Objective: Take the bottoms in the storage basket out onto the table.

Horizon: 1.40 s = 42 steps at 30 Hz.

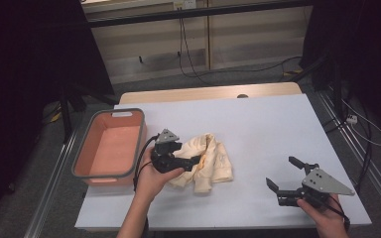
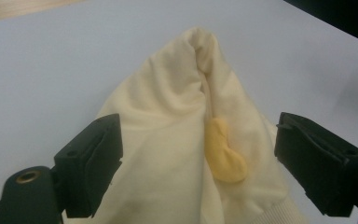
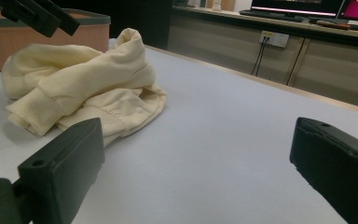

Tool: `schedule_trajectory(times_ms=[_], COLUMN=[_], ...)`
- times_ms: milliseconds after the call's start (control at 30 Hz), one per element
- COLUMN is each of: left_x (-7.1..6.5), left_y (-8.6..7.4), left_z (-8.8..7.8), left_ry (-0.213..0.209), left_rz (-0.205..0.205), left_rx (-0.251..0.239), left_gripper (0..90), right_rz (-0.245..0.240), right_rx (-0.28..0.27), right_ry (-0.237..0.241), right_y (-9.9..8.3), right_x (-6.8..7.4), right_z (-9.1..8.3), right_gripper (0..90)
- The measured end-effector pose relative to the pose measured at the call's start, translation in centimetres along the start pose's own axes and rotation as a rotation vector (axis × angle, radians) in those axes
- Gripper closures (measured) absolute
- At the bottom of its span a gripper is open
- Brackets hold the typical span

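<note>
Across the bench lies a smooth, matte sheet of pale lavender-grey, with a strip of light wood showing along the far edge at twelve o'clock. Beyond it, grey carpet, pale cabinet fronts and loose black cables fill the room, and dark curtains hang at nine and three o'clock. From the right claw view, a wall socket and lit screens sit along the far counter.

At nine o'clock on the bench stands a rectangular basket with rounded corners, salmon-coloured walls and a grey rim; it looks like soft plastic.

Near the centre, slightly toward eight o'clock, lies a cream sweatshirt, crumpled into a soft heap of folds. Its fabric is thick and fleecy, with a ribbed cuff seen from the right claw view and a small yellow patch seen from the left claw view.

The left claw rests at the sweatshirt's nine o'clock edge, its black blocky jaws spread wide on either side of a raised fold, with the pads clear of the cloth.

The right claw sits at five o'clock, well apart from the sweatshirt, held by a hand at the bench's near edge. Its jaws are spread wide over bare surface, with a grey three-cornered plate on top.
</note>
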<state>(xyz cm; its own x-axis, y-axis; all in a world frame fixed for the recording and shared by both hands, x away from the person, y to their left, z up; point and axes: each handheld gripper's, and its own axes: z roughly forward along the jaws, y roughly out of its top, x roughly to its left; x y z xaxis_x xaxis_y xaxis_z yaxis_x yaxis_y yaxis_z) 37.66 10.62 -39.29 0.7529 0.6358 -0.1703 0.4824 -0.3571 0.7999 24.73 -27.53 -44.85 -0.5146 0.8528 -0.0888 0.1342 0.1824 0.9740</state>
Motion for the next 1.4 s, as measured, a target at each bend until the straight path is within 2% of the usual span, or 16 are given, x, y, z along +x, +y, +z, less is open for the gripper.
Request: schedule_trajectory(times_ms=[200, 567, 1133, 1400], left_x=[0.3, 0.9, 1.7, 2.1], left_y=[-0.8, -2.2, -3.7, -4.2], left_z=[-0.5, -1.6, -3.4, -4.1], left_ry=[-0.017, -0.023, -0.016, -0.006], left_rz=[-0.002, -0.008, -0.004, -0.002], left_rx=[-0.026, -0.05, -0.092, -0.092], left_gripper=[14.4, 13.1, 11.0, 10.1], right_rz=[0.0, -0.003, -0.004, -0.005], right_rx=[0.003, 0.006, 0.005, 0.003], right_ry=[-0.008, -0.006, 0.0, -0.001], right_y=[0.0, 0.0, 0.0, 0.0], right_x=[-0.1, 0.0, 0.1, 0.1], right_z=[-0.1, -0.1, -0.1, -0.2], right_gripper=[2.7, 2.7, 2.7, 2.7])
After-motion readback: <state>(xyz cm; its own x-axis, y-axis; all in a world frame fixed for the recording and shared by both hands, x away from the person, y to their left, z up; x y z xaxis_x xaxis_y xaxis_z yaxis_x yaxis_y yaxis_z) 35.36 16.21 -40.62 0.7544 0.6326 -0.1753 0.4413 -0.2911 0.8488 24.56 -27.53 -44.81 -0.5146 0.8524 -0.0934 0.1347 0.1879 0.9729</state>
